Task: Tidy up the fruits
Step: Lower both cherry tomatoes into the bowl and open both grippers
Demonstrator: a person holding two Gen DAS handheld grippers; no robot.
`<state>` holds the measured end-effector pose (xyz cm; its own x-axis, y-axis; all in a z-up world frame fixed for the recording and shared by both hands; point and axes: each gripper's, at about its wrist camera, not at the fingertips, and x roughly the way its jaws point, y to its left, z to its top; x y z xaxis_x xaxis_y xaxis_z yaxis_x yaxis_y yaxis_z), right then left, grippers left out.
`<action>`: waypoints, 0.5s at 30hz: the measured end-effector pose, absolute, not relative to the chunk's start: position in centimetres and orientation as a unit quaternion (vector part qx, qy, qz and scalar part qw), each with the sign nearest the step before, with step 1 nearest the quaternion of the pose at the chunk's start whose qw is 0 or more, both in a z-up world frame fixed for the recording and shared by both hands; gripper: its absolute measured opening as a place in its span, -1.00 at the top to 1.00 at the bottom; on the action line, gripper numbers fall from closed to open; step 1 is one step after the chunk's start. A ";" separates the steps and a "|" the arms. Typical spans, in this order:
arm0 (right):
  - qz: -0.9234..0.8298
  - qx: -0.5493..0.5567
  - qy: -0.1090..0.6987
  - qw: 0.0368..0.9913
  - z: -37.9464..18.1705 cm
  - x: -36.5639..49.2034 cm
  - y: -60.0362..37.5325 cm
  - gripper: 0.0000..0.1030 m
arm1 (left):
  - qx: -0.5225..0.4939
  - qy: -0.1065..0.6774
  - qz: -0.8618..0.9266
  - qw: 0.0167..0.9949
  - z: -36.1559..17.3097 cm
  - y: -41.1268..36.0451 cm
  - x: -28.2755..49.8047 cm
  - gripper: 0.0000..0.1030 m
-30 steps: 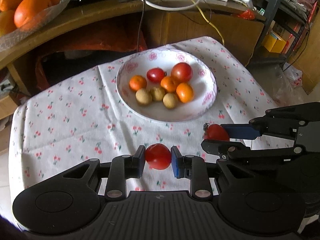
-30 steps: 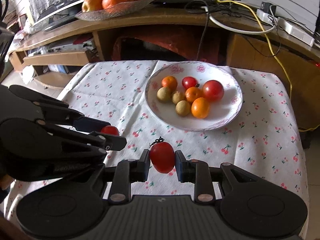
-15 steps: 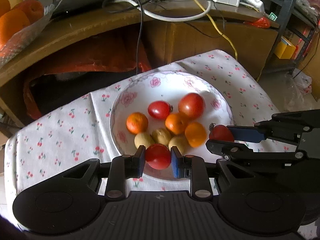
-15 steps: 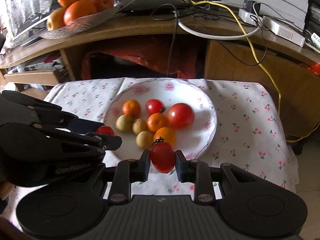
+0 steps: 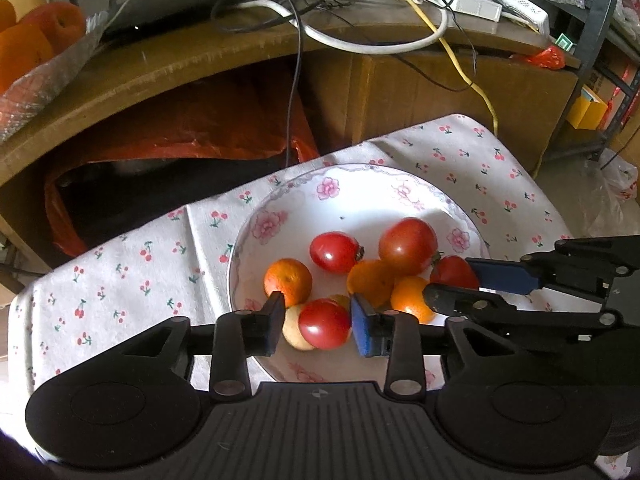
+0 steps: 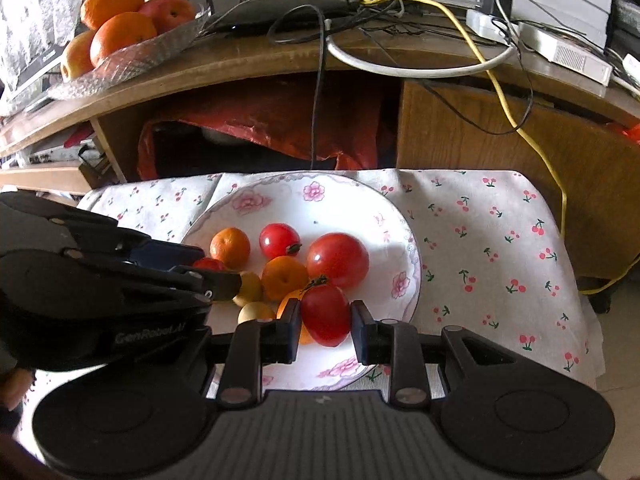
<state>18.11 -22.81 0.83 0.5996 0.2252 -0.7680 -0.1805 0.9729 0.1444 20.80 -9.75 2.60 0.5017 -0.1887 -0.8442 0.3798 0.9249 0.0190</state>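
Left claw (image 5: 316, 322) opening, tomato (image 5: 325, 329) loose between pads; right claw (image 6: 325, 322) grips tomato (image 6: 326, 314); release low at plate's (image 6: 400, 216) 6 o'clock.

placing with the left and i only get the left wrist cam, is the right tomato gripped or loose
observer: gripped. The right wrist view shows the right gripper with its fingers closed on a stemmed tomato.
operator: whats behind it
observer: a small orange peeks out past the finger on the picture's left, and bare plate shows to the right.
operator: any tan fruits near my drop
observer: yes. One tan fruit and a second tan fruit lie on the plate right at the lower fingertip of the left gripper, whose fingers are opening with a red tomato between them.
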 end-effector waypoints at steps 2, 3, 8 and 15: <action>0.112 0.029 0.431 0.895 0.8 18.2 -22.9 0.46 | 0.099 0.471 -0.163 0.861 2.6 -9.6 20.9 0.02; 0.111 0.031 0.431 0.895 0.8 18.2 -23.0 0.46 | 0.097 0.472 -0.161 0.861 2.6 -9.5 20.9 -0.02; 0.111 0.037 0.432 0.894 0.8 18.2 -23.0 0.46 | 0.093 0.472 -0.156 0.863 2.7 -8.8 20.7 -0.14; 0.112 0.039 0.429 0.896 1.2 17.7 -22.7 0.44 | 0.086 0.465 -0.152 0.868 3.5 -7.9 20.2 -0.29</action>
